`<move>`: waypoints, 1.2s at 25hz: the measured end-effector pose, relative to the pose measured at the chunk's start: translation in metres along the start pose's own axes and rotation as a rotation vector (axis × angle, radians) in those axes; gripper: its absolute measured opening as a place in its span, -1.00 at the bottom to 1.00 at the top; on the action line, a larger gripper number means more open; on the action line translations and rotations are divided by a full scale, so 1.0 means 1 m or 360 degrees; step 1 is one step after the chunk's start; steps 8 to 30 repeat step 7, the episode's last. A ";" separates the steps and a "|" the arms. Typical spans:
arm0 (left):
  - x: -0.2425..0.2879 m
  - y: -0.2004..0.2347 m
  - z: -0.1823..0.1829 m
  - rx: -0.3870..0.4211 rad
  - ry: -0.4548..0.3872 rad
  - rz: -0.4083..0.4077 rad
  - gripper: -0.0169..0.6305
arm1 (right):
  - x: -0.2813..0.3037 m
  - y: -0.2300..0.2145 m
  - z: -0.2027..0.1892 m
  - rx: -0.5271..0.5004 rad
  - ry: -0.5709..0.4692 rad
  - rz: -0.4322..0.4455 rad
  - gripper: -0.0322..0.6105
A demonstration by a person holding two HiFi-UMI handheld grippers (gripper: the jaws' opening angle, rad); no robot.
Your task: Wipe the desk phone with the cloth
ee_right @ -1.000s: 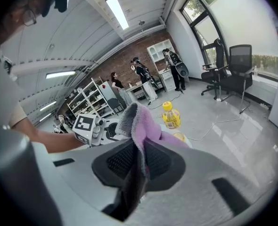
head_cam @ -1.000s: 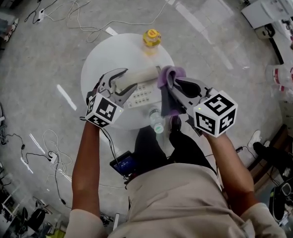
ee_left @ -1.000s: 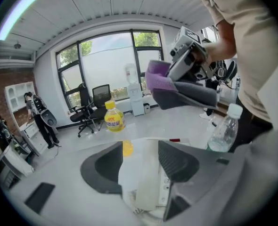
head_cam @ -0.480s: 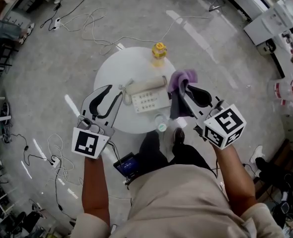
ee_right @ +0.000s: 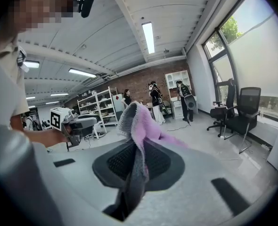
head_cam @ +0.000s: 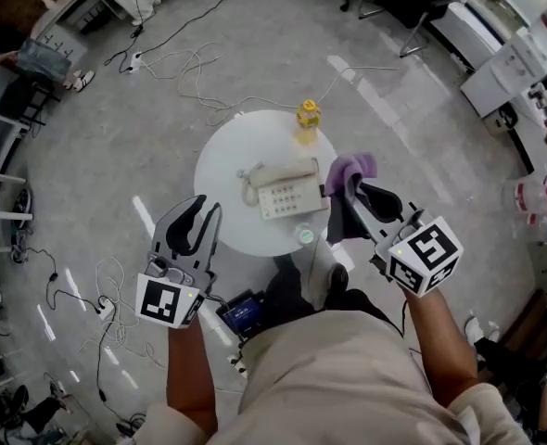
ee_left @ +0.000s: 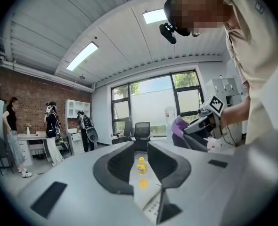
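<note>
Open-plan office or lab workspace. Brick wall (ee_left: 30, 102), tall windows (ee_left: 151, 107), strip lights (ee_left: 82, 55) on a panelled ceiling (ee_left: 129, 41), swivel chairs (ee_right: 245, 112), metal shelving (ee_right: 97, 108). Loose cables (head_cam: 176, 63) across the polished grey floor (head_cam: 116, 146), people (ee_left: 52, 128) standing in the background, small round white bench (head_cam: 222, 170) mid-floor.

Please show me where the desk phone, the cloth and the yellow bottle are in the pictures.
desk phone (head_cam: 290, 198), head view, on its keypad.
cloth (head_cam: 351, 169), head view, on its purple upper fold.
yellow bottle (head_cam: 308, 114), head view, on its body.
</note>
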State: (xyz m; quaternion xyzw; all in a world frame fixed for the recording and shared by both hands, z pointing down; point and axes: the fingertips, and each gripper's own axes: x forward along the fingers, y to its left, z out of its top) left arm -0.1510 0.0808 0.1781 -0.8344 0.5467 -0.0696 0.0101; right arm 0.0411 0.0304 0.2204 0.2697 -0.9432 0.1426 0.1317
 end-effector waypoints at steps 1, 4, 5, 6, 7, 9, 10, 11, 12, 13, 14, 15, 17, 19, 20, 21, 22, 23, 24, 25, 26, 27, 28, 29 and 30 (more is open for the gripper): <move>-0.006 -0.004 0.002 0.0003 -0.0002 0.0010 -0.69 | -0.006 0.003 0.000 -0.0010 -0.0005 0.0004 -0.78; -0.022 -0.018 0.007 0.0003 -0.0006 0.0037 -0.69 | -0.028 0.011 -0.002 -0.0029 -0.0006 0.0010 -0.78; -0.027 -0.024 0.009 0.0003 -0.0002 0.0047 -0.69 | -0.036 0.014 -0.003 -0.0033 -0.0003 0.0011 -0.78; -0.032 -0.029 0.011 0.0002 0.0002 0.0056 -0.69 | -0.044 0.016 -0.004 -0.0036 0.0001 0.0013 -0.78; -0.036 -0.034 0.014 0.0002 0.0005 0.0064 -0.69 | -0.051 0.019 -0.006 -0.0039 0.0004 0.0014 -0.78; -0.036 -0.034 0.014 0.0002 0.0005 0.0064 -0.69 | -0.051 0.019 -0.006 -0.0039 0.0004 0.0014 -0.78; -0.036 -0.034 0.014 0.0002 0.0005 0.0064 -0.69 | -0.051 0.019 -0.006 -0.0039 0.0004 0.0014 -0.78; -0.036 -0.034 0.014 0.0002 0.0005 0.0064 -0.69 | -0.051 0.019 -0.006 -0.0039 0.0004 0.0014 -0.78; -0.036 -0.034 0.014 0.0002 0.0005 0.0064 -0.69 | -0.051 0.019 -0.006 -0.0039 0.0004 0.0014 -0.78; -0.036 -0.034 0.014 0.0002 0.0005 0.0064 -0.69 | -0.051 0.019 -0.006 -0.0039 0.0004 0.0014 -0.78; -0.036 -0.034 0.014 0.0002 0.0005 0.0064 -0.69 | -0.051 0.019 -0.006 -0.0039 0.0004 0.0014 -0.78; -0.036 -0.034 0.014 0.0002 0.0005 0.0064 -0.69 | -0.051 0.019 -0.006 -0.0039 0.0004 0.0014 -0.78; -0.036 -0.034 0.014 0.0002 0.0005 0.0064 -0.69 | -0.051 0.019 -0.006 -0.0039 0.0004 0.0014 -0.78; -0.036 -0.034 0.014 0.0002 0.0005 0.0064 -0.69 | -0.051 0.019 -0.006 -0.0039 0.0004 0.0014 -0.78; -0.036 -0.034 0.014 0.0002 0.0005 0.0064 -0.69 | -0.051 0.019 -0.006 -0.0039 0.0004 0.0014 -0.78; -0.036 -0.034 0.014 0.0002 0.0005 0.0064 -0.69 | -0.051 0.019 -0.006 -0.0039 0.0004 0.0014 -0.78; -0.036 -0.034 0.014 0.0002 0.0005 0.0064 -0.69 | -0.051 0.019 -0.006 -0.0039 0.0004 0.0014 -0.78; -0.036 -0.034 0.014 0.0002 0.0005 0.0064 -0.69 | -0.051 0.019 -0.006 -0.0039 0.0004 0.0014 -0.78; -0.036 -0.034 0.014 0.0002 0.0005 0.0064 -0.69 | -0.051 0.019 -0.006 -0.0039 0.0004 0.0014 -0.78; -0.036 -0.034 0.014 0.0002 0.0005 0.0064 -0.69 | -0.051 0.019 -0.006 -0.0039 0.0004 0.0014 -0.78; -0.036 -0.034 0.014 0.0002 0.0005 0.0064 -0.69 | -0.051 0.019 -0.006 -0.0039 0.0004 0.0014 -0.78; -0.036 -0.034 0.014 0.0002 0.0005 0.0064 -0.69 | -0.051 0.019 -0.006 -0.0039 0.0004 0.0014 -0.78; -0.036 -0.034 0.014 0.0002 0.0005 0.0064 -0.69 | -0.051 0.019 -0.006 -0.0039 0.0004 0.0014 -0.78; -0.036 -0.034 0.014 0.0002 0.0005 0.0064 -0.69 | -0.051 0.019 -0.006 -0.0039 0.0004 0.0014 -0.78; -0.036 -0.034 0.014 0.0002 0.0005 0.0064 -0.69 | -0.051 0.019 -0.006 -0.0039 0.0004 0.0014 -0.78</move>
